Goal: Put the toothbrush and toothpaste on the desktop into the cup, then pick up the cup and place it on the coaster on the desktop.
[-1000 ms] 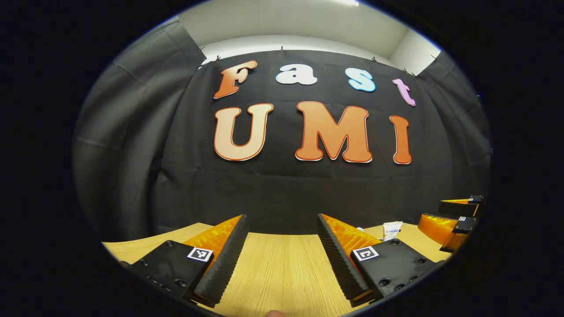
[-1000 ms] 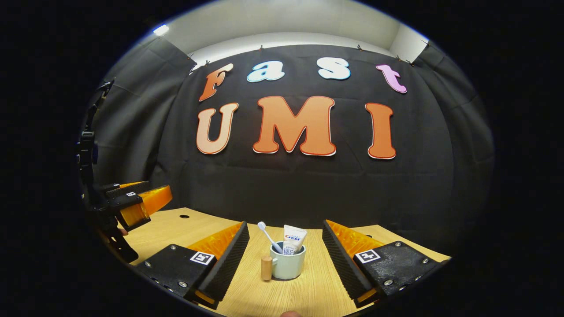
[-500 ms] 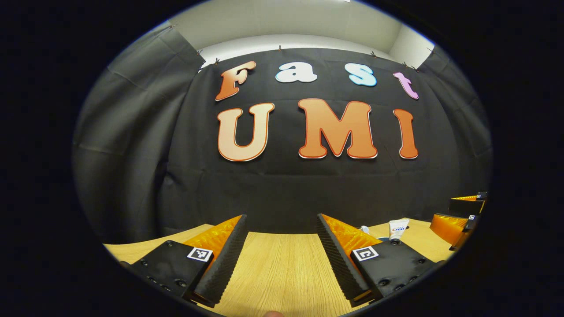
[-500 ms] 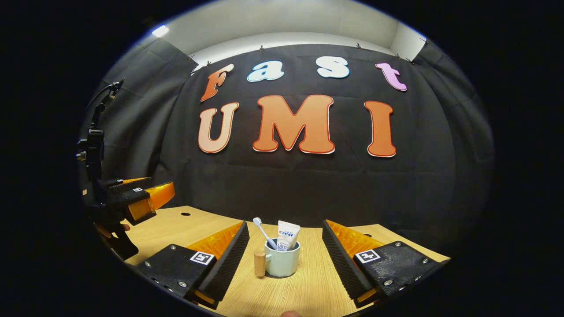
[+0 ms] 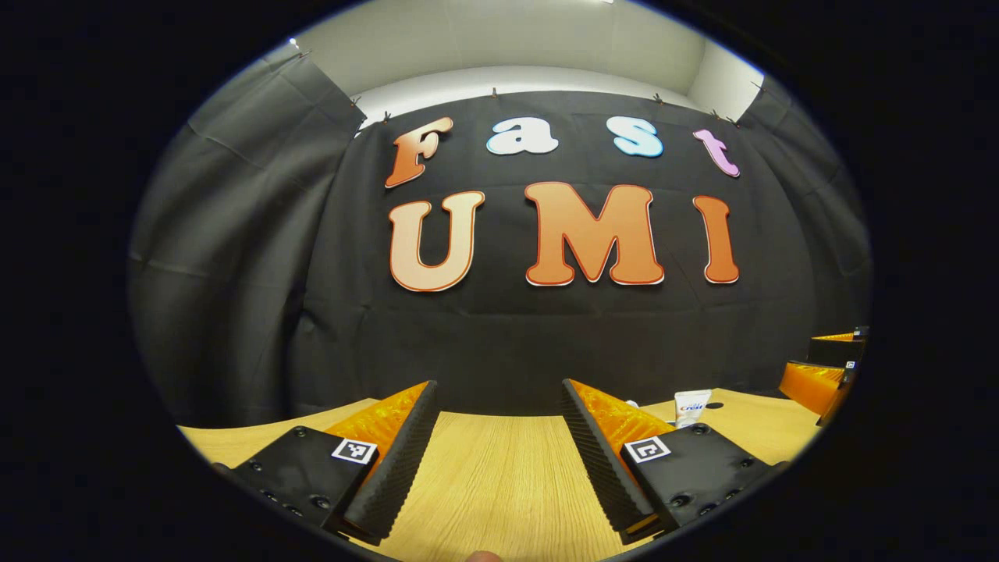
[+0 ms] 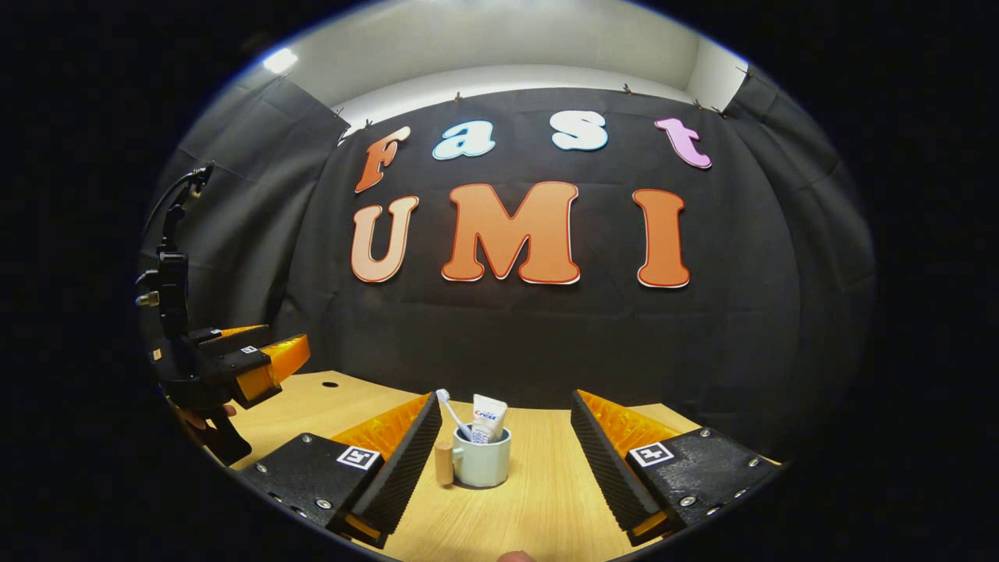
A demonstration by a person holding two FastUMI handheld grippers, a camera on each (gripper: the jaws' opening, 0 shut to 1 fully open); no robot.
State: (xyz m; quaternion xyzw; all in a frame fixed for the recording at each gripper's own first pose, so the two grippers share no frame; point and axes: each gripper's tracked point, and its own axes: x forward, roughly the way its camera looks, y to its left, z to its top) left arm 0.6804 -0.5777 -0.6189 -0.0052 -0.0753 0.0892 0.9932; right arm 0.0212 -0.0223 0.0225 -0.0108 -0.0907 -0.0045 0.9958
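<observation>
Loaded cup drifting left between spread jaws, approach closing.
Pale green ceramic cup (image 6: 481, 460) with white toothbrush (image 6: 453, 414) and white toothpaste tube (image 6: 488, 417), nearer left jaw than before; right gripper (image 6: 499, 445) spread; left gripper (image 5: 493, 437) spread over bare wooden counter (image 5: 499, 484); coaster unseen.

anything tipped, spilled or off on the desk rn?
Nothing stands out. The cup stands upright on the desktop with the toothbrush and toothpaste inside, between the open right gripper fingers. No coaster can be made out.
</observation>
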